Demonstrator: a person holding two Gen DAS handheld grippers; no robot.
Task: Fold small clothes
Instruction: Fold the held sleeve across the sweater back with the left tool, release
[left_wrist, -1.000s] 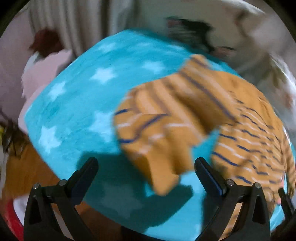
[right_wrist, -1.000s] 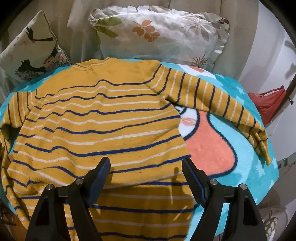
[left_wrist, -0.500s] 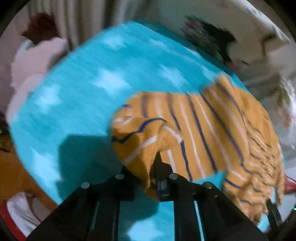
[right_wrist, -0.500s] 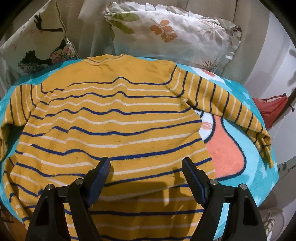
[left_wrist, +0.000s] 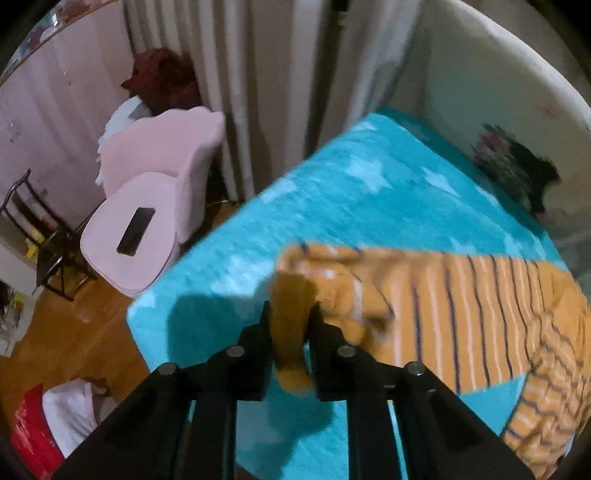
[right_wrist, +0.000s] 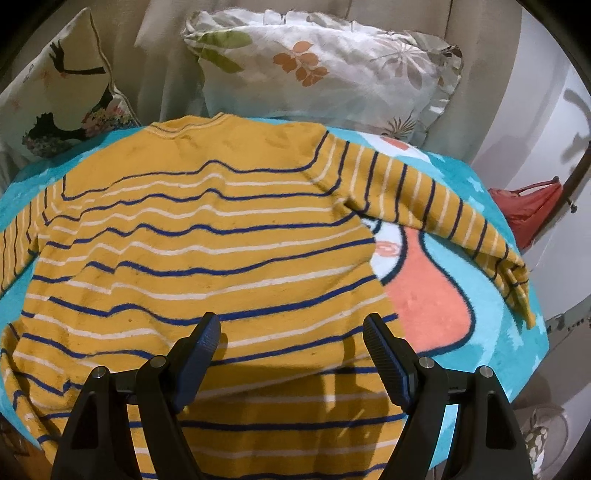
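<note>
Out to the left of the left gripper (left_wrist: 291, 314) and well beyond it stands a pink upholstered chair (left_wrist: 159, 177) with a dark phone (left_wrist: 135, 235) lying flat on its seat, wooden floor (left_wrist: 70, 332) below it and pale curtains (left_wrist: 258, 85) behind. Nearer, low on the left, a red bag (left_wrist: 27, 432) with white cloth in it sits on the floor. The left gripper points steeply down over a turquoise star-print blanket (left_wrist: 351, 206); its jaws stand narrow with the cuff end of the sweater's sleeve (left_wrist: 291, 332) bunched between them, the pads pressing the fabric though the jaws are easing apart. From the cuff the sleeve stretches away to the right of the claw, striped mustard, navy and white, toward the body of the garment at the far right edge; this part is blurred. In the right wrist view the yellow striped sweater (right_wrist: 207, 236) lies spread flat on the blanket (right_wrist: 480, 332), collar away from the claw, its hem directly under and ahead of the right gripper (right_wrist: 290, 334). That gripper's jaws stand wide apart with nothing between them, hovering above the lower part of the sweater. Beyond the collar to the left rests a bird-print cushion (right_wrist: 62, 85), and straight ahead a floral pillow (right_wrist: 325, 70). To the right of the claw the other sleeve (right_wrist: 443, 218) runs out diagonally across the blanket's coral and white cartoon print (right_wrist: 424, 295), its cuff near the blanket's edge. Farther right hangs a red bag (right_wrist: 532, 210).
</note>
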